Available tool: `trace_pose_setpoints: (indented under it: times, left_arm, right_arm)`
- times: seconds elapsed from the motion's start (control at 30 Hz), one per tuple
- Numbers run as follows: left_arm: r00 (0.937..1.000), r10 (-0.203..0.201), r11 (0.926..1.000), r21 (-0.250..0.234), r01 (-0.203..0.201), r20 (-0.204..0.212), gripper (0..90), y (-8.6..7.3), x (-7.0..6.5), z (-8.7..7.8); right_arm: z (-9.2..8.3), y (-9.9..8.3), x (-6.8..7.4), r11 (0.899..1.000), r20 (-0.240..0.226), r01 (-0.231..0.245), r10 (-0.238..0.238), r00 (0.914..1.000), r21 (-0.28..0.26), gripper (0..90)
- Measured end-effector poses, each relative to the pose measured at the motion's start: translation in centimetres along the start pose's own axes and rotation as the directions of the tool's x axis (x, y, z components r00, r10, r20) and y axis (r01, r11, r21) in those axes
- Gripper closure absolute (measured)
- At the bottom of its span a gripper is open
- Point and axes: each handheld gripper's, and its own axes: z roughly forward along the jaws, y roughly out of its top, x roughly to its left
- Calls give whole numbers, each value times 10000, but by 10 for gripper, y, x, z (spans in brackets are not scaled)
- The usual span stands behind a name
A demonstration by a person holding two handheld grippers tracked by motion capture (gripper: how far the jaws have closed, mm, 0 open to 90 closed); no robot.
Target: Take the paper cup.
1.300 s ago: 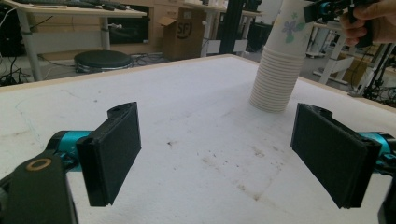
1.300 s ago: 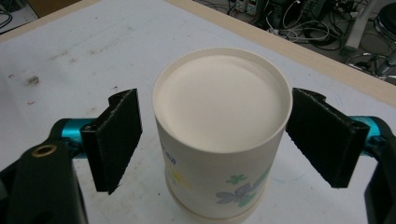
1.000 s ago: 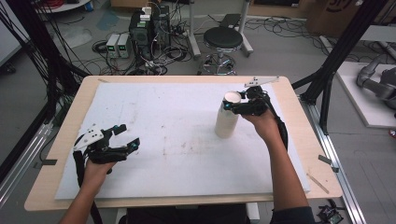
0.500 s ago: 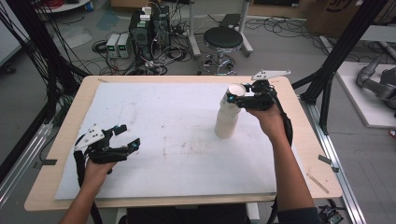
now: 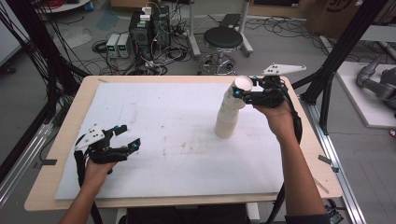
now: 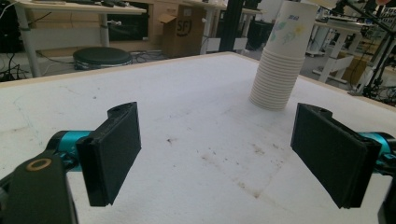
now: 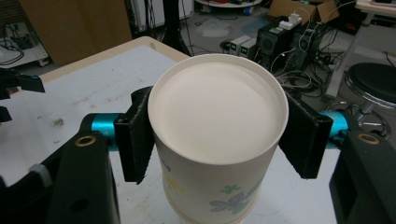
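A stack of upside-down white paper cups (image 5: 227, 122) stands on the white mat (image 5: 177, 116), right of centre. My right gripper (image 5: 240, 93) comes in from the right and is shut on the top cup (image 5: 243, 85), which is raised partway off the stack. In the right gripper view the pads (image 7: 135, 140) press both sides of that cup (image 7: 217, 116); the jaws have just been closing on it. My left gripper (image 5: 125, 137) rests open near the mat's left front, with nothing between its pads (image 6: 114, 149). The stack (image 6: 278, 70) shows ahead of it to the right.
The mat covers a wooden table (image 5: 70, 121). Behind the table on the floor are a black stool (image 5: 223, 39), electronics boxes (image 5: 144, 28) and tangled cables. Black frame posts (image 5: 343, 51) flank the table's right side.
My right gripper has risen with the top cup, drawing it up from the stack. The left gripper has stayed where it was.
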Motion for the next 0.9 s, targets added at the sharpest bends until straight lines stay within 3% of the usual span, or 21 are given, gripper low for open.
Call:
trace_pose_setpoints:
  times: [0.27, 0.5, 0.8, 0.9]
  left_arm:
    - [9997, -131, 9999, -71, 132, 206, 160, 0, -1, 1]
    - [9995, 36, 10000, -43, -34, 315, 157, -1, -3, 3]
    - [9976, 135, 9999, -1, -135, 678, 158, -1, -7, 6]
    - [9968, 287, 9995, 96, -295, 748, 157, 0, -9, 7]
  right_arm:
    - [-21, -5, 7, 9997, -72, 115, -117, 9999, -215, 352]
    - [-43, -30, 22, 9993, -599, 134, -154, 9981, -337, 354]
    - [-40, -63, 40, 9998, -1371, 100, -121, 9905, -163, 357]
    - [-37, -68, 43, 9998, -1408, 182, -185, 9899, -33, 357]
